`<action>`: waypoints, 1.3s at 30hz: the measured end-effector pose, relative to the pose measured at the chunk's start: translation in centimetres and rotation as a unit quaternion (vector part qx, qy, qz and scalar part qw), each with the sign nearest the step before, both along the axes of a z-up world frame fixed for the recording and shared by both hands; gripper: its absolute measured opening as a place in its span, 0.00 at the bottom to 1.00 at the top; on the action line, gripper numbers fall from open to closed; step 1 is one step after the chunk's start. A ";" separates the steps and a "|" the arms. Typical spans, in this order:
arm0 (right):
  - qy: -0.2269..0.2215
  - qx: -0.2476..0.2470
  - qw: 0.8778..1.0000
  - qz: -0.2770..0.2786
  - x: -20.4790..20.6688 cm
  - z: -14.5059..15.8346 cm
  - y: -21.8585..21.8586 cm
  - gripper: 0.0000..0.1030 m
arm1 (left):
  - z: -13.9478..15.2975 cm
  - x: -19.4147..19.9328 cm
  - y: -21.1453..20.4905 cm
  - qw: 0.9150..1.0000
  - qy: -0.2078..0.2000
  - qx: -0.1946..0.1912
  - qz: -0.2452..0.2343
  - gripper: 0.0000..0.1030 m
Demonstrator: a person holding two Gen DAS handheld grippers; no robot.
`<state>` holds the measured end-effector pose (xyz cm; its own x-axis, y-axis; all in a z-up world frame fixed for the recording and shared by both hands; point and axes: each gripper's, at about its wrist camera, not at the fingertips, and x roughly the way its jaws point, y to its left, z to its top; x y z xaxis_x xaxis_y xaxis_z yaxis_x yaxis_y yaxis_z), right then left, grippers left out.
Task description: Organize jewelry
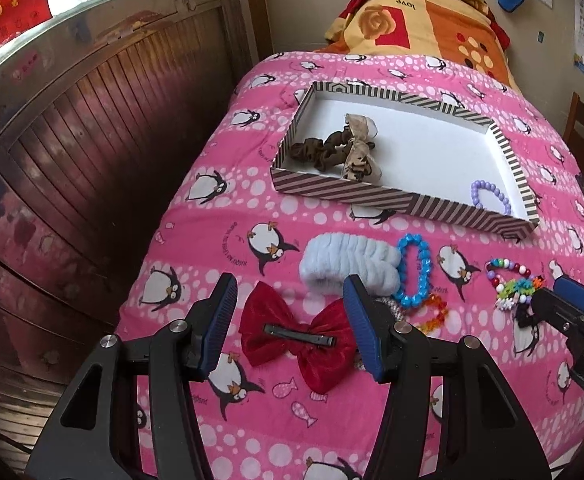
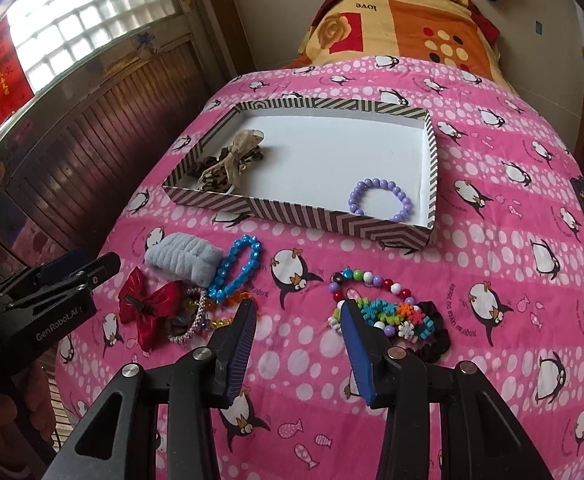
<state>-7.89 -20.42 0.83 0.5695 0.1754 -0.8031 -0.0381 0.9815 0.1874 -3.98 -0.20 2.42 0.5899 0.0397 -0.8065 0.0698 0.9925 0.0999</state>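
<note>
The striped box [image 1: 344, 194] lies far ahead on the pink quilt [image 1: 292, 420]. The red bow [image 1: 298, 338] lies crosswise between the left gripper [image 1: 290, 322], jaws wide and probably not touching it. The right gripper [image 2: 298, 330], narrower and empty, stands beside the colourful bead string [image 2: 376, 312].

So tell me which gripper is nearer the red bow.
Left. The left gripper hangs open right over the red bow, which shows between its fingers. The right gripper is off to the bow's right, open, by the multicoloured bead string.
</note>
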 end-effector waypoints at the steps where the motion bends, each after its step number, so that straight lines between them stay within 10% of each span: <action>1: 0.001 -0.001 1.000 -0.001 -0.1 -0.1 0.0 0.40 | 0.0 -0.1 0.0 1.000 0.001 -0.001 -0.001 0.53; 6: 0.008 0.002 1.000 -0.009 -0.3 -0.2 -0.4 0.43 | -0.1 -0.5 0.0 1.000 0.008 -0.010 0.000 0.53; 10: -0.005 0.000 1.000 -0.019 -0.8 0.0 -0.7 0.65 | -0.4 -0.8 -0.2 1.000 0.015 -0.011 -0.005 0.53; 39: 0.007 -0.001 1.000 -0.016 -1.6 -0.6 -0.8 0.65 | -0.4 -2.4 -0.2 0.999 0.018 -0.039 -0.001 0.53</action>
